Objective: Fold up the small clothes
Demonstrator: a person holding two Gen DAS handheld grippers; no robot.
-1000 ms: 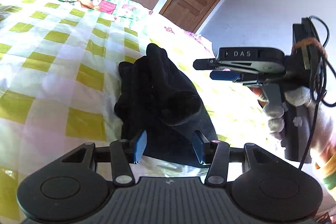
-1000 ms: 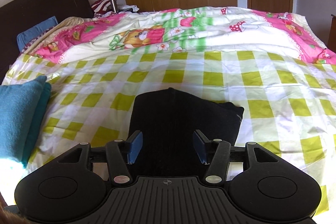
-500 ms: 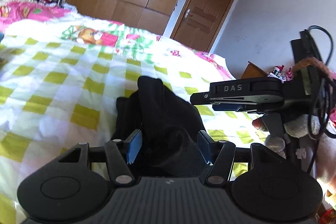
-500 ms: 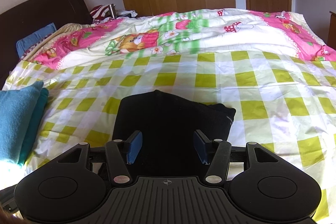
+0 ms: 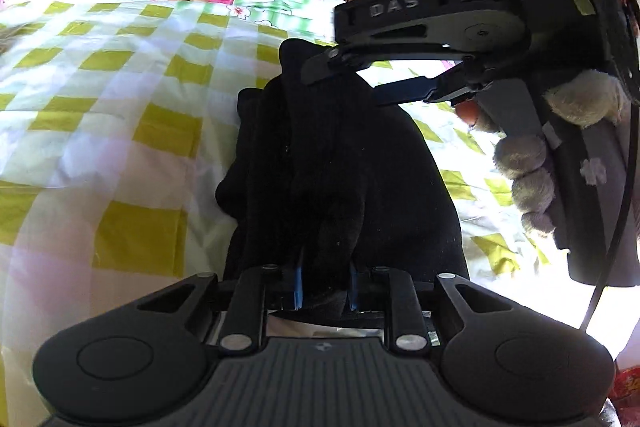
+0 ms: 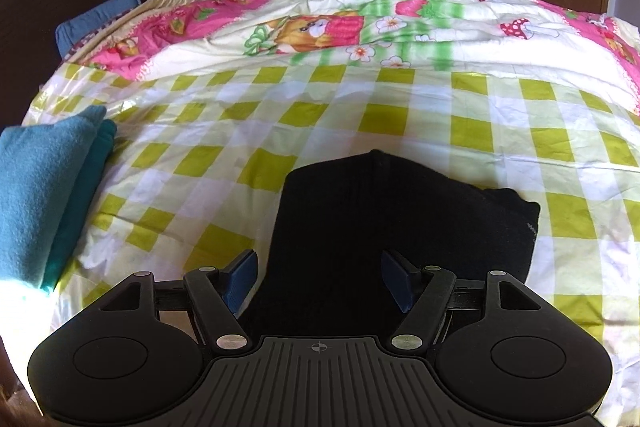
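Left wrist view shows our left gripper (image 5: 325, 287) clenched on the black garment (image 5: 340, 167) lying on the checked bedspread (image 5: 120, 99) (right gripper (image 6: 318, 277) spread open above it), so we should lift slowly, keeping edges aligned.

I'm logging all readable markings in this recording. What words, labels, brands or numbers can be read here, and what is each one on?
"DAS": raised letters on the side of the right gripper, seen from the left wrist camera.
Small pale print on the edge of the black garment: too small to read.
White sticker on the right gripper's handle: no legible text.
Nothing else readable.
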